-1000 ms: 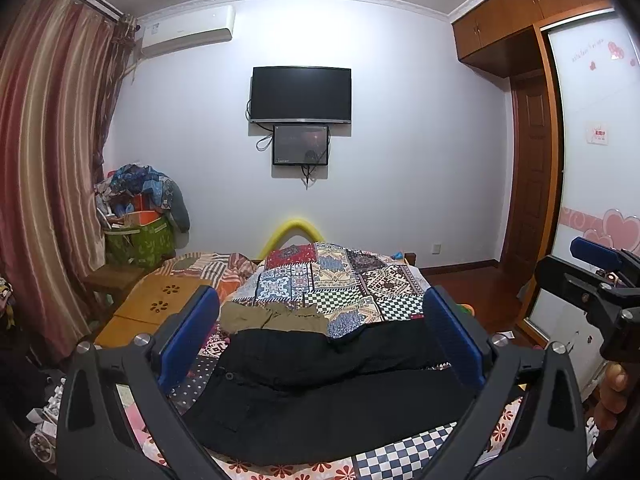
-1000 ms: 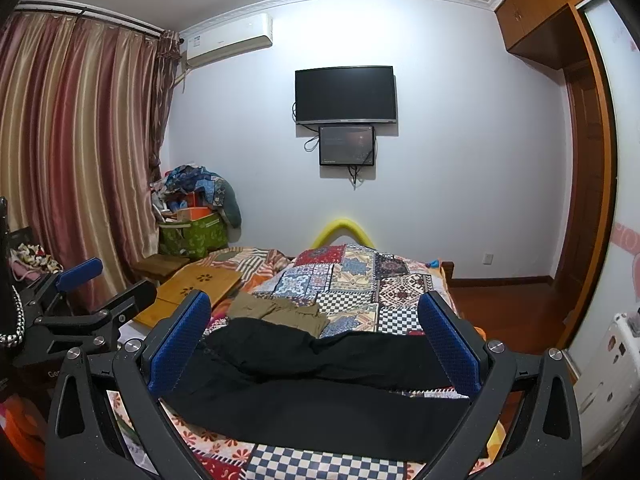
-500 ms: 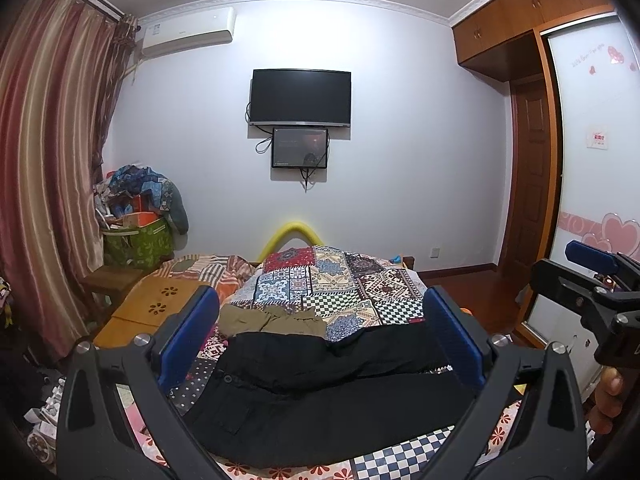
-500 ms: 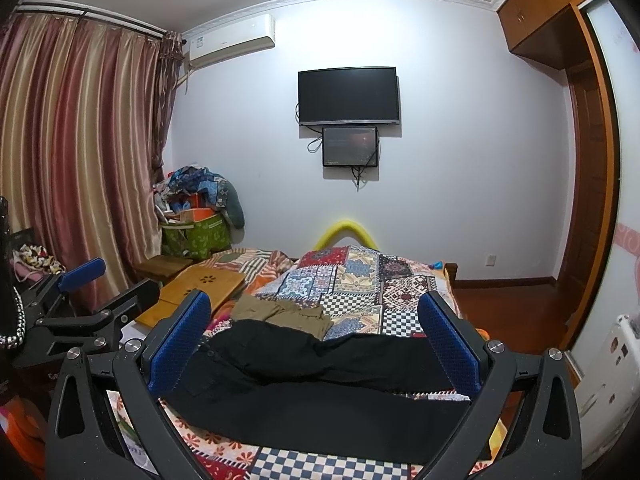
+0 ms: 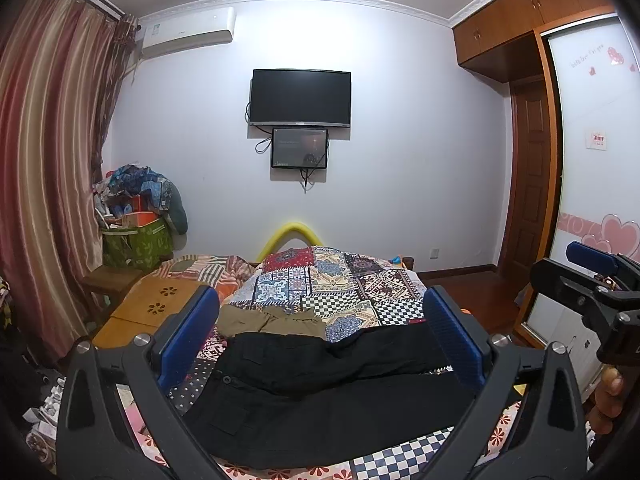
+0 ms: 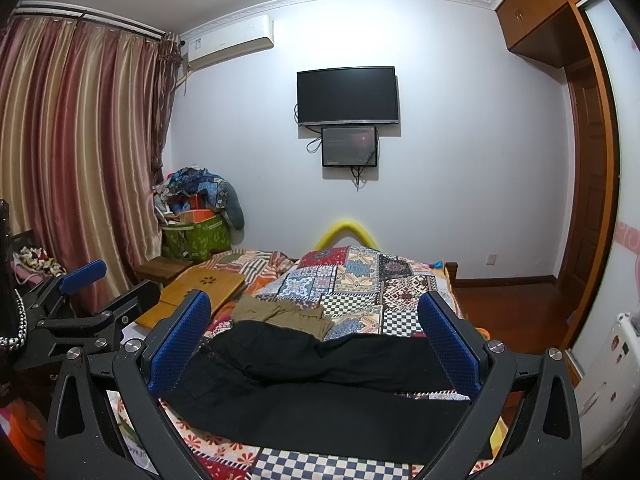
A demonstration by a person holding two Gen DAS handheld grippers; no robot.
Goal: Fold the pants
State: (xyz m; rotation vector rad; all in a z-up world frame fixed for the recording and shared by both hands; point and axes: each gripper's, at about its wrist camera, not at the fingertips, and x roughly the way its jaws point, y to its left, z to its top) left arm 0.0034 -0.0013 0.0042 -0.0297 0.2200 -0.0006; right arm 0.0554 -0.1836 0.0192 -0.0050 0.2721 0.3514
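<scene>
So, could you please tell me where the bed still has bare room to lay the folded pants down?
The patchwork quilt is bare beyond the khaki garment, up to the yellow headboard. The near half is crowded: the black pants span it, the khaki garment touching their far edge, wooden boards at left.

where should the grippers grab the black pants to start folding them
Take the black pants at their two ends: left gripper on the waistband at the left, right gripper on the leg cuffs at the right, coming down from above. They lie flat and lengthwise across the bed, so both ends are exposed.
</scene>
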